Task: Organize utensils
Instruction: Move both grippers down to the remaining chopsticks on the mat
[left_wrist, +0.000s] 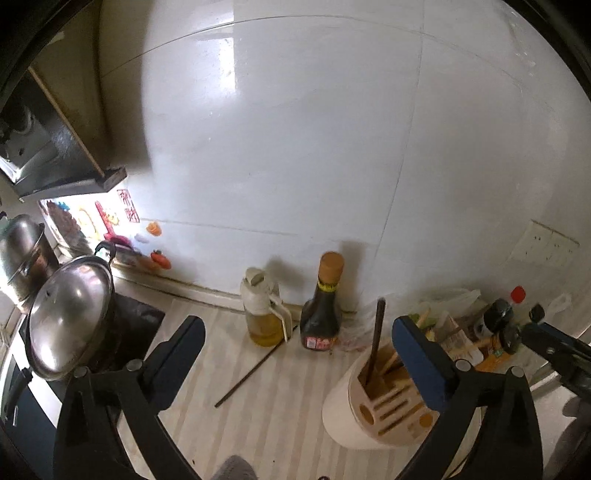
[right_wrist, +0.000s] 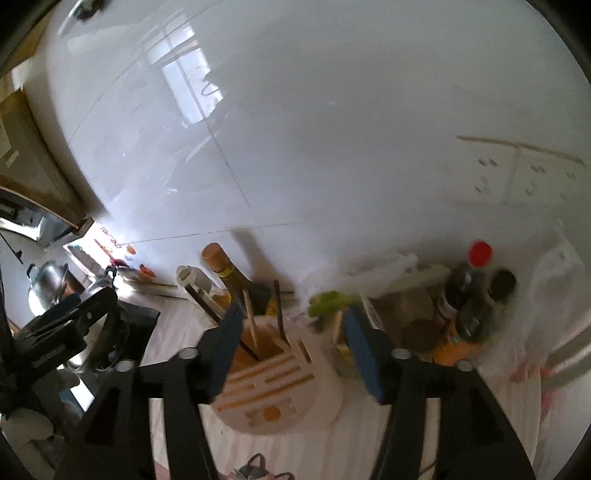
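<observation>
A white round utensil holder (left_wrist: 354, 406) stands on the striped counter, with dark and light chopsticks (left_wrist: 377, 339) upright in its open well. One dark chopstick (left_wrist: 255, 373) lies loose on the counter to the holder's left. My left gripper (left_wrist: 298, 325) is open wide above the counter, nothing between its fingers, and its right finger overlaps the holder. In the right wrist view my right gripper (right_wrist: 293, 314) is open just above the holder (right_wrist: 295, 387), and the chopsticks (right_wrist: 279, 314) rise between its fingers without touching the pads.
An oil jug (left_wrist: 260, 310) and a dark sauce bottle (left_wrist: 321, 310) stand at the tiled wall behind the holder. A lidded steel pot (left_wrist: 70, 317) sits on the stove at left. Bottles (right_wrist: 469, 302), bags and packets crowd the right corner.
</observation>
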